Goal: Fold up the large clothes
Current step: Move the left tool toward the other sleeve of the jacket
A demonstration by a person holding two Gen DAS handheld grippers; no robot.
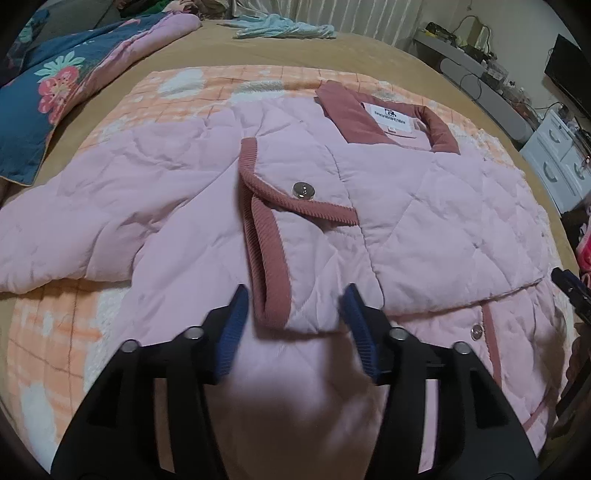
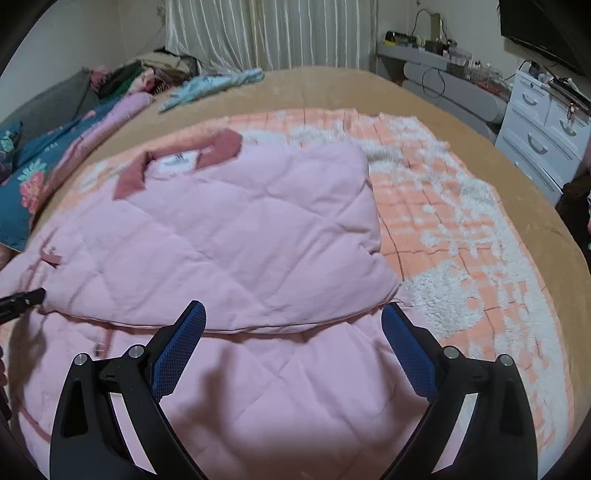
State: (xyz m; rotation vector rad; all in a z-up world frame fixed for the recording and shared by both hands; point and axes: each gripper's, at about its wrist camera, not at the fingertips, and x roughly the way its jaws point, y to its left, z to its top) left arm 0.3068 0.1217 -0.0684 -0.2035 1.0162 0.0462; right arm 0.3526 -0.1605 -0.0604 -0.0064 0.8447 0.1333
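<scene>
A pink quilted jacket (image 1: 406, 206) with dusty-rose trim lies front up on the bed, collar and white label (image 1: 391, 116) at the far side. One sleeve is folded across the chest, its ribbed cuff (image 1: 269, 266) pointing toward me. My left gripper (image 1: 293, 321) is open, its blue pads on either side of the cuff end, just above the fabric. In the right wrist view the jacket (image 2: 236, 229) shows a folded-over panel. My right gripper (image 2: 293, 332) is open and empty over the jacket's lower part. The other sleeve (image 1: 74, 221) stretches left.
An orange-and-white fleece blanket (image 2: 461, 221) lies under the jacket on a tan bed cover (image 1: 221, 51). A blue floral quilt (image 1: 48, 96) lies at the left, a light blue garment (image 1: 284, 29) at the far side. White drawers (image 2: 543, 147) stand at the right.
</scene>
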